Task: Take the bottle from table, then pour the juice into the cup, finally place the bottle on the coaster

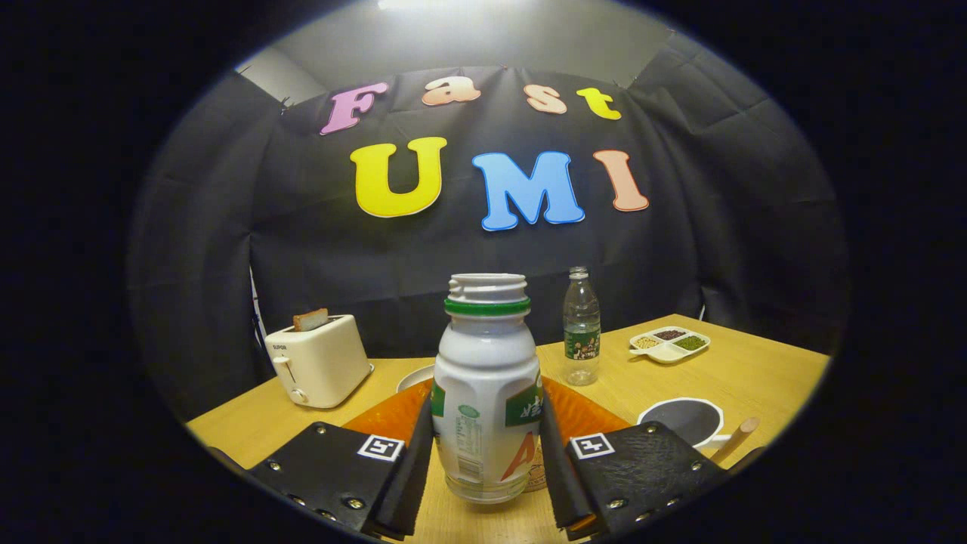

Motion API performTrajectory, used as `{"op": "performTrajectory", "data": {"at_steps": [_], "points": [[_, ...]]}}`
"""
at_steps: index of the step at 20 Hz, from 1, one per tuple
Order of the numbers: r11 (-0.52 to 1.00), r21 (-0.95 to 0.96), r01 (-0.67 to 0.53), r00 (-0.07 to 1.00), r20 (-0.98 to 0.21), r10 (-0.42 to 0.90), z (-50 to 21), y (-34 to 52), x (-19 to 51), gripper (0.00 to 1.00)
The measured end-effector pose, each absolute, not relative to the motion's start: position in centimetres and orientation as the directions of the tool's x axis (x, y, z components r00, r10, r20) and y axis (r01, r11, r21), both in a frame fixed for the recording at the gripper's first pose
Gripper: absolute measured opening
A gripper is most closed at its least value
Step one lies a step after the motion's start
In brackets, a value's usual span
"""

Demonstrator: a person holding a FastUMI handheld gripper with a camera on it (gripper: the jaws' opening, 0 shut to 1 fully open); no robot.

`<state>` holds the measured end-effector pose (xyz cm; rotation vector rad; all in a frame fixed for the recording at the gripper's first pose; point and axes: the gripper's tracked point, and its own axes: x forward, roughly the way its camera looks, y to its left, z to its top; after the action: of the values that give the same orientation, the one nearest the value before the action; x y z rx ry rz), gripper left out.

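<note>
A white juice bottle (483, 378) with a green neck ring and no cap stands upright between my fingers. My gripper (486, 427) is shut on it, one finger pressing on each side of its body. Behind the bottle an orange ribbed mat (585, 415) lies on the wooden table (755, 370). A small brownish round piece (538, 474) peeks out by the bottle's base on the right; I cannot tell what it is. The grey cup (684, 419) with a white rim and a wooden handle stands just beyond the right finger.
A clear water bottle (581, 326) stands beyond the juice bottle. A white divided dish of beans (669, 343) lies at the back right. A cream toaster (317, 360) holding a slice of bread sits at the back left, with a white dish rim (415, 375) beside it.
</note>
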<state>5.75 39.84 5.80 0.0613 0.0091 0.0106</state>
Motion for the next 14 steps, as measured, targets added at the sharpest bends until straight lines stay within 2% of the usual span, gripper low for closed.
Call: {"op": "performTrajectory", "data": {"at_steps": [4, 14], "points": [[0.994, -0.096, 0.046, 0.998, 0.043, -0.042, 6.7, 38.8, 7.4, 0.65], [0.996, -0.09, 0.005, 1.0, -0.007, -0.006, 3.2, 38.7, 10.4, 0.66]]}}
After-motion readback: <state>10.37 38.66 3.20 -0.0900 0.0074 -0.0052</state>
